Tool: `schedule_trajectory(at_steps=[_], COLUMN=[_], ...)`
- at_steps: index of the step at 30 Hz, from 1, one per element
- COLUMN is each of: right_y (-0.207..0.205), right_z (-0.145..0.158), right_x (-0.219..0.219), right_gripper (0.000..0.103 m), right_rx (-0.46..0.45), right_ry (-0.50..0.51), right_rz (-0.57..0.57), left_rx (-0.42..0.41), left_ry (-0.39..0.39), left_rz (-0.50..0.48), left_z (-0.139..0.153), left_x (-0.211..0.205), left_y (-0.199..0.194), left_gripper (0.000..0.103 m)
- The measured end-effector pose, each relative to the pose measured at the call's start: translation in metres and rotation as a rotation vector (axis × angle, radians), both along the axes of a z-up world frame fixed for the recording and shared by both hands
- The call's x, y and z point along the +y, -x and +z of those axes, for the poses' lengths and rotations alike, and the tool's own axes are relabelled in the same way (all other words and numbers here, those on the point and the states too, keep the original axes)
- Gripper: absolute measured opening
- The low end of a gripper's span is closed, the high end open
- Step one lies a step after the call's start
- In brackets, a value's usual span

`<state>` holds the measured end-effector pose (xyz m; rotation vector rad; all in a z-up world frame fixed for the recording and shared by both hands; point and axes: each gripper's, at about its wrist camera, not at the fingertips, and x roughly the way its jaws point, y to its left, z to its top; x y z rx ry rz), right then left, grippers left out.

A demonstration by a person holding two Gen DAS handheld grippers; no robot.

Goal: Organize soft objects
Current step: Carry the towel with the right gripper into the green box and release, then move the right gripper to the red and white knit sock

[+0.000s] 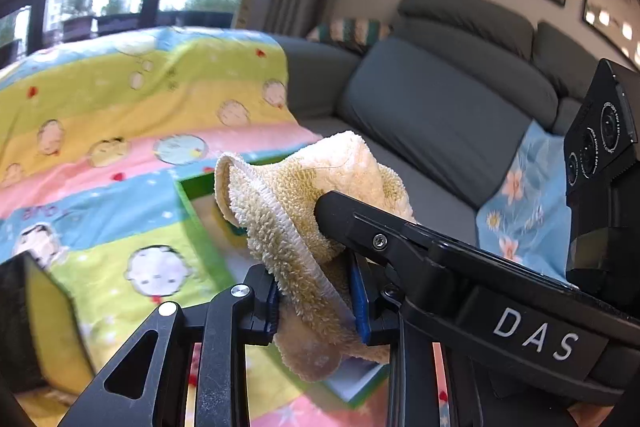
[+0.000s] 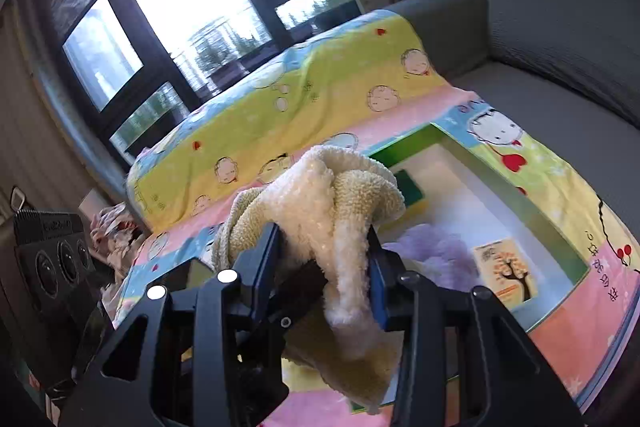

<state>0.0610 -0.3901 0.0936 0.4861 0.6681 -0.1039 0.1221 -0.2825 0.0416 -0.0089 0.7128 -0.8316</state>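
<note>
Left claw point(image 1: 316, 301) pinching cream towel point(image 1: 304, 203), right claw point(image 2: 326, 269) gripping it too, above the green box point(image 2: 560, 227). Showing only from right wrist: purple fluff point(image 2: 436, 251) lying inside. Showing only from left: floral cloth point(image 1: 524, 203) resting on sofa point(image 1: 440, 107).

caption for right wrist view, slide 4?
Right claw shut on a cream towel, held above a green-rimmed box on a cartoon blanket.

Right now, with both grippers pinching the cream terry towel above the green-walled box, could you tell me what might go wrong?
1. The cream terry towel is bunched between the right gripper and the left gripper; pulling them apart unevenly could tug it free.
2. The hanging end could catch the green-walled box rim.
3. It could land over the purple fluffy item inside.
</note>
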Motion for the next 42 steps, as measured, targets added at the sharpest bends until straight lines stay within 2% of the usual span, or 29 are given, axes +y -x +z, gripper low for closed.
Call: schedule_trajectory(at_steps=[10, 15, 18, 20, 21, 22, 23, 25, 28, 29, 31, 36, 42], right_y=[-0.005, -0.005, -0.004, -0.001, 0.002, 0.003, 0.007, 0.011, 0.019, 0.022, 0.026, 0.031, 0.024], right_z=[-0.036, -0.05, -0.055, -0.053, -0.049, -0.047, -0.042, -0.035, -0.021, -0.017, -0.008, 0.006, 0.008], right_x=[-0.047, -0.056, -0.06, -0.063, -0.063, -0.063, -0.061, -0.059, -0.052, -0.049, -0.042, -0.021, 0.013], right_gripper=[0.021, 0.02, 0.023, 0.029, 0.034, 0.046, 0.054, 0.064, 0.082, 0.089, 0.093, 0.097, 0.097], right_rx=[0.064, 0.127, 0.163, 0.159, 0.158, 0.149, 0.134, 0.107, 0.059, 0.044, 0.013, -0.022, 0.005], right_ry=[-0.056, -0.067, -0.071, -0.071, -0.061, -0.058, -0.05, -0.043, -0.024, -0.016, -0.011, 0.011, -0.004], right_rz=[-0.15, -0.205, -0.23, -0.244, -0.256, -0.262, -0.266, -0.256, -0.24, -0.234, -0.226, -0.18, -0.079], left_rx=[0.107, 0.131, 0.153, 0.168, 0.179, 0.183, 0.184, 0.16, 0.119, 0.115, 0.106, 0.106, 0.146], left_ry=[-0.062, -0.108, -0.097, -0.059, -0.042, -0.041, -0.044, -0.051, -0.031, -0.024, -0.019, -0.031, -0.103], left_rz=[-0.063, -0.053, -0.054, -0.063, -0.056, -0.046, -0.035, -0.007, 0.034, 0.046, 0.076, 0.192, 0.36], left_z=[-0.041, -0.056, -0.059, -0.054, -0.05, -0.047, -0.043, -0.034, -0.017, -0.013, -0.005, 0.0, -0.03], left_x=[-0.055, -0.068, -0.067, -0.061, -0.056, -0.053, -0.049, -0.038, -0.013, -0.004, 0.016, 0.077, 0.16], left_y=[-0.023, -0.025, -0.024, -0.022, -0.022, -0.022, -0.021, -0.018, -0.009, -0.006, -0.001, 0.011, 0.033], left_gripper=[0.024, 0.024, 0.024, 0.025, 0.029, 0.038, 0.043, 0.065, 0.082, 0.082, 0.083, 0.084, 0.084])
